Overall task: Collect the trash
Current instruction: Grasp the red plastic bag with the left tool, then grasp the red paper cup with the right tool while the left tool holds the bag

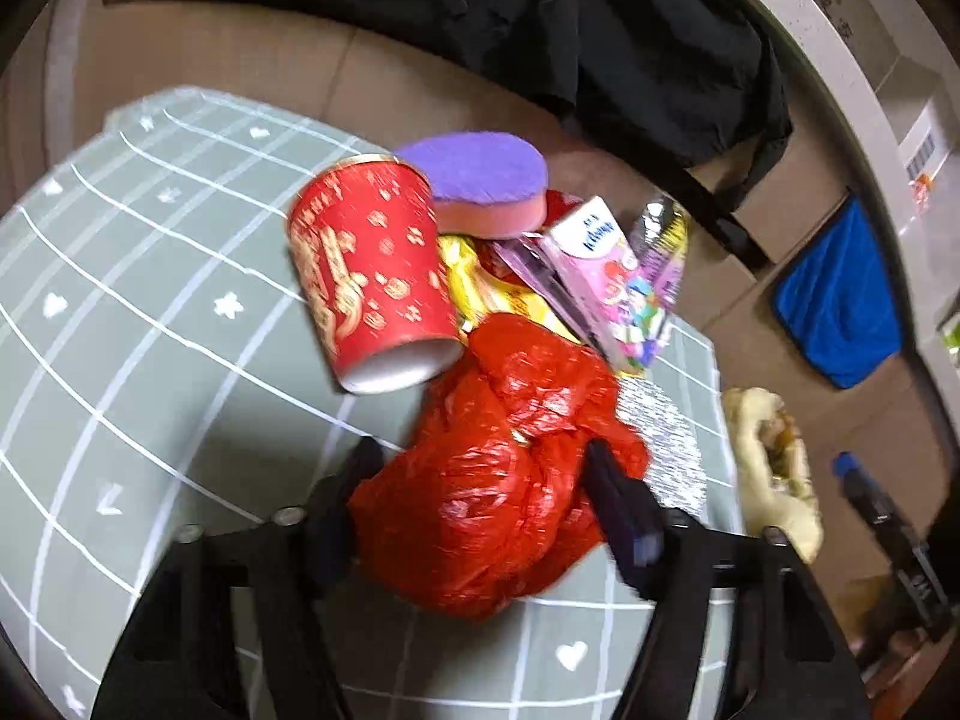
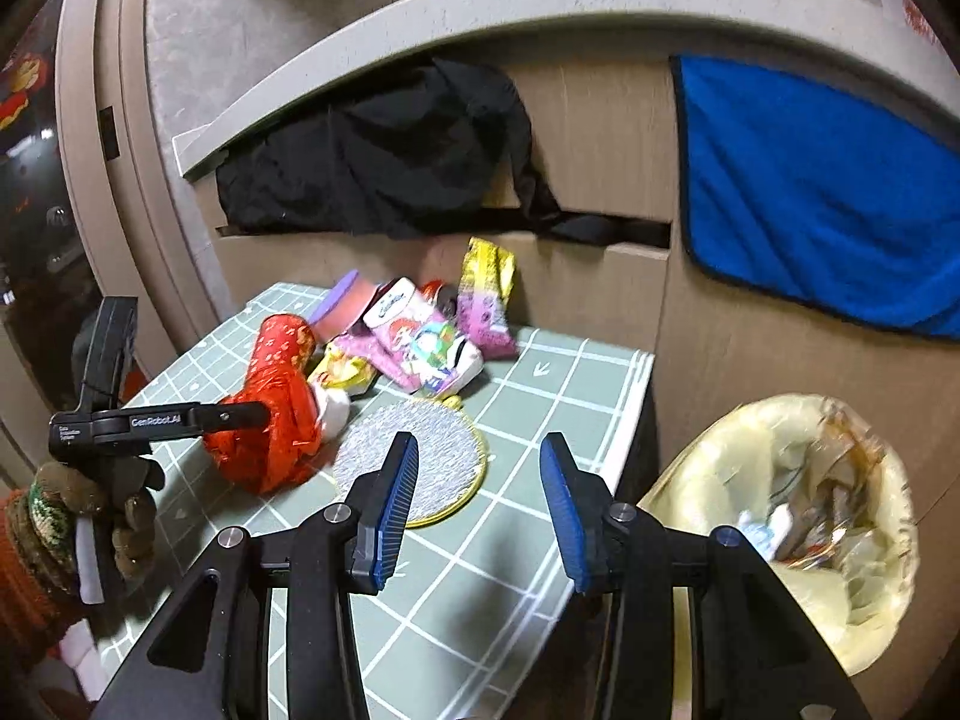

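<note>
My table (image 2: 528, 420) in green grid cloth, on it a red bag (image 1: 492, 498), a red cup (image 1: 378, 276) on its side, a silver round pad (image 2: 414, 456), cartons (image 2: 432, 342) and wrappers (image 2: 486, 294) heaped at the back

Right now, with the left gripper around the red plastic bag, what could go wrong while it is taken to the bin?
1. The red paper cup lies against the red plastic bag; lifting the bag may roll it off the table.
2. The left gripper pinches thin crumpled plastic, which may slip out.
3. The lined bin stands below the table's edge, beyond the right gripper, so the hands may collide.
</note>
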`<state>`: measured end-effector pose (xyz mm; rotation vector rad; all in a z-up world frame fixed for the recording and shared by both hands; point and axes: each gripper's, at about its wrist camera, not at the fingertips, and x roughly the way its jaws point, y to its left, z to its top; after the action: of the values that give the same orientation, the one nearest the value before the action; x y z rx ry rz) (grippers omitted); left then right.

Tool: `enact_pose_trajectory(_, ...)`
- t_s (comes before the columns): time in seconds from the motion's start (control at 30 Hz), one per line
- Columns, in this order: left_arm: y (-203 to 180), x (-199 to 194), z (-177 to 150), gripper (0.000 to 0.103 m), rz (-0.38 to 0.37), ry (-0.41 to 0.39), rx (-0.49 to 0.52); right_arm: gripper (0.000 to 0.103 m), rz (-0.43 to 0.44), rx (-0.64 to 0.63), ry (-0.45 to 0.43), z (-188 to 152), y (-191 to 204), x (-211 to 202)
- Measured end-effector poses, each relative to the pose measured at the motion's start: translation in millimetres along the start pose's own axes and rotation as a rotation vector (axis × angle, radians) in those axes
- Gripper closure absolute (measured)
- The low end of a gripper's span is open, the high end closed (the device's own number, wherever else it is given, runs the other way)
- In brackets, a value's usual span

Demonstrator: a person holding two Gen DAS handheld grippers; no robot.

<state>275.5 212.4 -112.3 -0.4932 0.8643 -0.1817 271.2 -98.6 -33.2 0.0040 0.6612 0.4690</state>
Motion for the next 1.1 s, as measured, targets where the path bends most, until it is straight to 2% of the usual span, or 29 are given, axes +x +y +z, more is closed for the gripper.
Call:
enact_pose_trajectory(0.03, 0, -3, 0, 0.047, -0.007, 0.007, -0.002, 0.063, 0.021, 0.009, 0.007, 0, 2, 3)
enact_pose_trajectory(0.1, -6, -19, -4, 0.050, 0.000, -0.017, 0.025, 0.063, 0.038, 0.004, 0.015, 0, 10, 8)
enact_pose_trajectory(0.23, -8, -75, -6, 0.050, 0.005, -0.133, 0.060, 0.063, 0.039, -0.066, 0.026, 1, 37, 19)
enact_pose_trajectory(0.33, -1, -109, -2, 0.050, 0.018, -0.212, 0.051, 0.063, 0.068, -0.101, 0.041, 3, 57, 31)
enact_pose_trajectory(0.5, 19, -147, 3, 0.050, 0.164, -0.327, 0.067, 0.063, 0.128, -0.148, 0.081, 13, 92, 60)
enact_pose_trajectory(0.8, 64, -158, -3, 0.050, 0.243, -0.390, -0.031, 0.063, 0.220, -0.221, 0.106, 42, 163, 133)
enact_pose_trajectory(0.87, 71, -161, -3, 0.050, 0.268, -0.405, -0.034, 0.063, 0.215, -0.225, 0.110, 47, 173, 150)
enact_pose_trajectory(1.0, 88, -162, -1, 0.050, 0.261, -0.400, -0.066, 0.063, 0.185, -0.222, 0.144, 53, 186, 187)
enact_pose_trajectory(1.07, 95, -161, 1, 0.050, 0.264, -0.397, -0.075, 0.061, 0.175, -0.214, 0.171, 52, 186, 202)
enact_pose_trajectory(1.1, 98, -160, 3, 0.050, 0.264, -0.395, -0.079, 0.056, 0.174, -0.211, 0.176, 52, 187, 207)
